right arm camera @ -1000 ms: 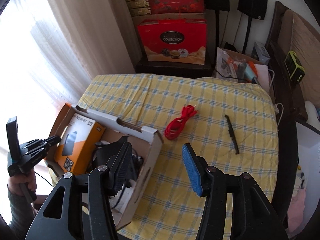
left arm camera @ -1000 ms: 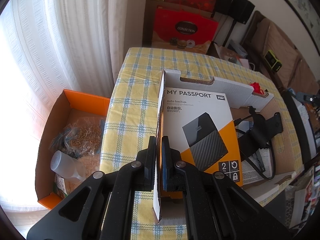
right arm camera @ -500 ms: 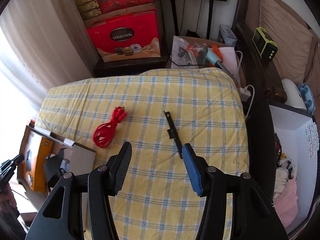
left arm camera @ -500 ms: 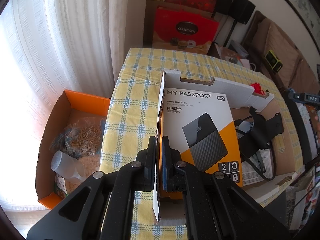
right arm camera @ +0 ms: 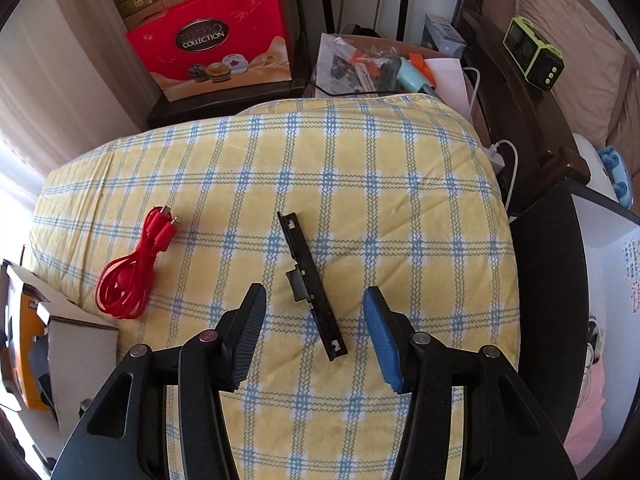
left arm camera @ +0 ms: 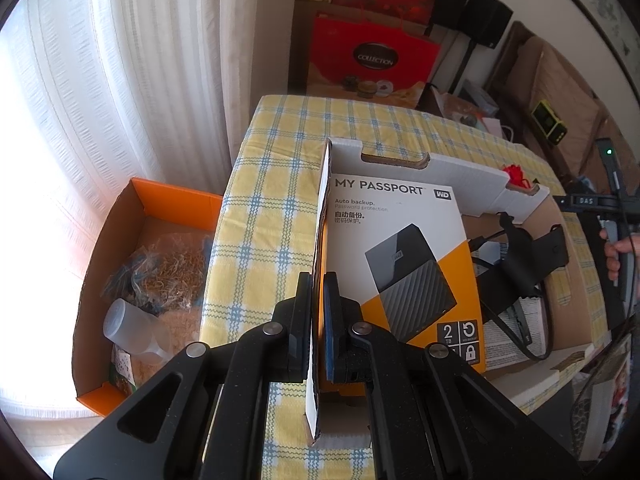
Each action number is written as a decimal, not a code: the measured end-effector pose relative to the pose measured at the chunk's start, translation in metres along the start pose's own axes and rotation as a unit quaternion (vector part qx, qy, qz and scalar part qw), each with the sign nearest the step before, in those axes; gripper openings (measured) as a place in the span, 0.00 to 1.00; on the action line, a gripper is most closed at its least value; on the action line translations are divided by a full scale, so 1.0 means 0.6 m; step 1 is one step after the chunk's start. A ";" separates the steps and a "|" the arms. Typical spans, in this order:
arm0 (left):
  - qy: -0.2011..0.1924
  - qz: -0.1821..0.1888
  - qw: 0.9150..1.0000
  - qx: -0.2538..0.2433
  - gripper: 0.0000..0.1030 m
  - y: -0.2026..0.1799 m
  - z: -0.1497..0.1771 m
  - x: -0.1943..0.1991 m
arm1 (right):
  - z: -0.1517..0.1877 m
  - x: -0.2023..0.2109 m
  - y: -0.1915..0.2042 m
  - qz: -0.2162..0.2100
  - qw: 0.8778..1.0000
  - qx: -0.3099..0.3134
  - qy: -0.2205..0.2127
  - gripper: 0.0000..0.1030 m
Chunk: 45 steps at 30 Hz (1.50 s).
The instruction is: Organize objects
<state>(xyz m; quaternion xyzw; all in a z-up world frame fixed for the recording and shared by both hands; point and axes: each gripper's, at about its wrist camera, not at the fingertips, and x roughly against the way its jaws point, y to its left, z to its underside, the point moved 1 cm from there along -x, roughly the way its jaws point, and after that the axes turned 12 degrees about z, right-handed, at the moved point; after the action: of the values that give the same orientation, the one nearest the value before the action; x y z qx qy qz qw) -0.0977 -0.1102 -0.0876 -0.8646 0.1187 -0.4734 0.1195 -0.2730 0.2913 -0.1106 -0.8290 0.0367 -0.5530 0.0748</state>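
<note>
Fingers of right gripper (right arm camera: 314, 336) apart and closing, straddling black strip (right arm camera: 310, 284) on checked cloth (right arm camera: 400, 208), pads not touching it yet. Left gripper (left arm camera: 318, 328) clamped on box wall (left arm camera: 320, 240), steadying box (left arm camera: 420, 164) with drive carton (left arm camera: 400, 260) just right of pads. Red cable (right arm camera: 132, 272) well left of right fingers, near box corner. Best to drop lower, square pads to strip's long edges, pinch near thick middle tab; thin part, likely to slip or tilt if caught off-centre.
</note>
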 end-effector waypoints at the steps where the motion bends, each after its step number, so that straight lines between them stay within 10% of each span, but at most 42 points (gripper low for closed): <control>1: 0.000 0.000 1.000 0.000 0.03 0.000 0.000 0.000 | 0.001 -0.003 0.002 0.004 1.000 0.004 0.001 0.34; 7: 0.000 0.001 1.000 0.001 0.03 -0.002 0.002 0.001 | 0.007 -0.004 0.003 0.011 1.000 0.010 -0.008 0.07; 33: -0.004 0.001 1.000 0.009 0.03 0.000 0.000 0.001 | 0.081 0.239 0.145 -0.168 0.980 0.082 -0.073 0.06; 45: -0.003 0.005 1.000 0.011 0.03 -0.002 -0.001 0.001 | 0.093 0.236 0.176 -0.147 0.982 0.097 -0.072 0.10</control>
<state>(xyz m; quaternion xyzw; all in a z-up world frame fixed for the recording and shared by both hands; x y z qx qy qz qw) -0.0977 -0.1091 -0.0865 -0.8642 0.1176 -0.4711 0.1317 -0.1644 0.1713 -0.0202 -0.8519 -0.1450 -0.4974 0.0757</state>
